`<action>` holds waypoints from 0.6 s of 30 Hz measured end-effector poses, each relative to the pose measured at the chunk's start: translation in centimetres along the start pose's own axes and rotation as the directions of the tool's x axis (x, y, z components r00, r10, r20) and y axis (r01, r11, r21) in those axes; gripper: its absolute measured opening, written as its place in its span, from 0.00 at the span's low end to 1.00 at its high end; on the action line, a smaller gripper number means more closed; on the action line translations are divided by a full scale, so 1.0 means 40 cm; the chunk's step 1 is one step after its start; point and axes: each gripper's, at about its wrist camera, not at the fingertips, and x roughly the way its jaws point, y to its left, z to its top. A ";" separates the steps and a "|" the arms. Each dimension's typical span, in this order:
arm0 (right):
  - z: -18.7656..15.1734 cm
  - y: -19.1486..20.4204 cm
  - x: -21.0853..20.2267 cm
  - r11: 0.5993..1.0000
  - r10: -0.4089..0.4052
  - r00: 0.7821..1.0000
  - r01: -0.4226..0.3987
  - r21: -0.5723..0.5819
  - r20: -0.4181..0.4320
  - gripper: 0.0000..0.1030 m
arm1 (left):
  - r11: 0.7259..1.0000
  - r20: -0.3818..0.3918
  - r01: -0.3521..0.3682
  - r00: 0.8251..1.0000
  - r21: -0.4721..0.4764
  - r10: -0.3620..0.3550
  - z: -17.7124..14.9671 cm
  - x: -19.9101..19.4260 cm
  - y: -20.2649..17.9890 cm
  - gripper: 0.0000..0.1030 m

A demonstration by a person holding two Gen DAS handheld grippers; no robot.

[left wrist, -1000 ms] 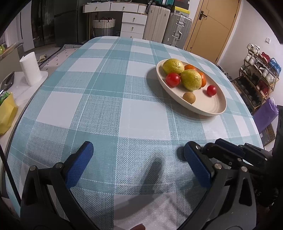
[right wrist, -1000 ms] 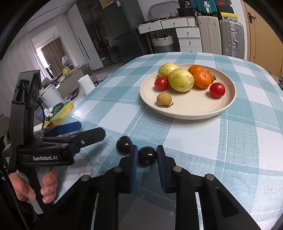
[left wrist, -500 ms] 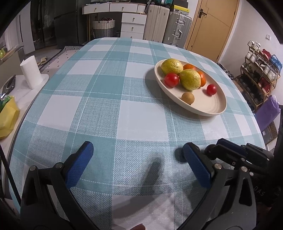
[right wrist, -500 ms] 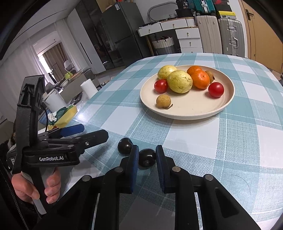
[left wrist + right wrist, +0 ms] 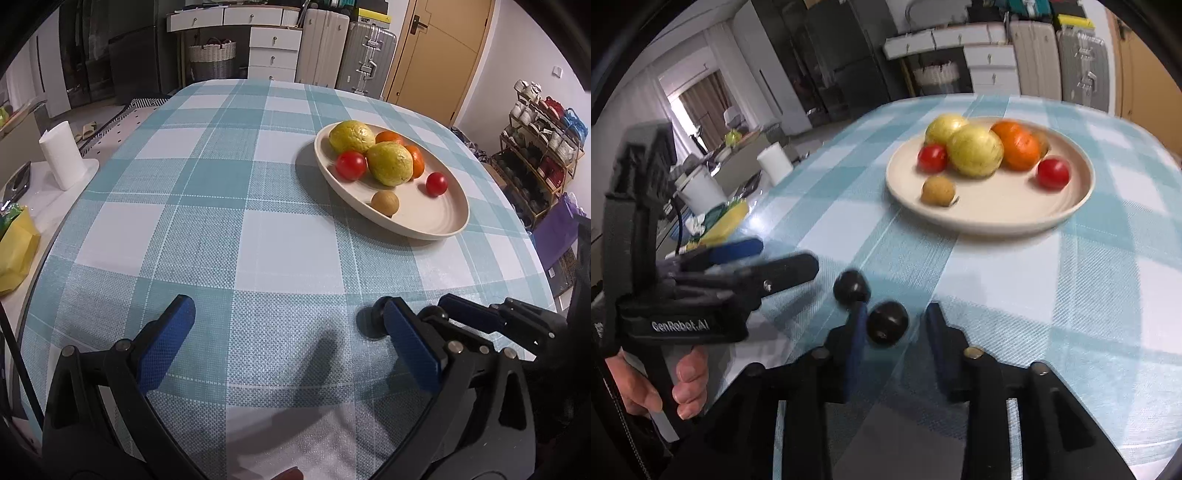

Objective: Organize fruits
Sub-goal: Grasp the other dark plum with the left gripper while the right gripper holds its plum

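A cream plate (image 5: 439, 227) (image 5: 997, 214) holds two yellow fruits, oranges, two red tomatoes and a small brown fruit (image 5: 937, 190). Two dark round fruits lie on the checked cloth near the front edge. My right gripper (image 5: 897, 325) is open, with one dark fruit (image 5: 887, 323) loose against its left pad. The other dark fruit (image 5: 851, 286) (image 5: 369, 325) sits just beyond. My left gripper (image 5: 284, 336) is open and empty, low over the cloth, left of the dark fruits.
A paper towel roll (image 5: 61, 157) and a yellow bag (image 5: 14, 251) sit on a side counter left of the table. Drawers, suitcases and a door stand behind. A shoe rack (image 5: 539, 147) is at the right.
My right gripper has opened; the dark fruit it was shut on now sits loose between the fingers. The right view is motion-blurred. The left gripper has hardly moved.
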 end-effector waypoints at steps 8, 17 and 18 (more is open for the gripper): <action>-0.006 0.002 -0.004 1.000 0.013 1.000 -0.013 -0.010 0.028 0.22 | 1.000 -0.001 0.017 1.000 0.007 -0.017 0.002 -0.001 -0.001 0.99; 0.004 -0.039 -0.068 0.999 0.003 0.996 -0.006 0.034 0.095 0.22 | 0.994 -0.027 0.080 0.997 0.080 -0.078 0.002 0.015 -0.056 0.99; 0.006 -0.046 -0.075 0.999 -0.003 0.995 -0.001 0.040 0.100 0.22 | 0.992 -0.032 0.080 0.997 0.098 -0.077 0.000 0.019 -0.067 0.99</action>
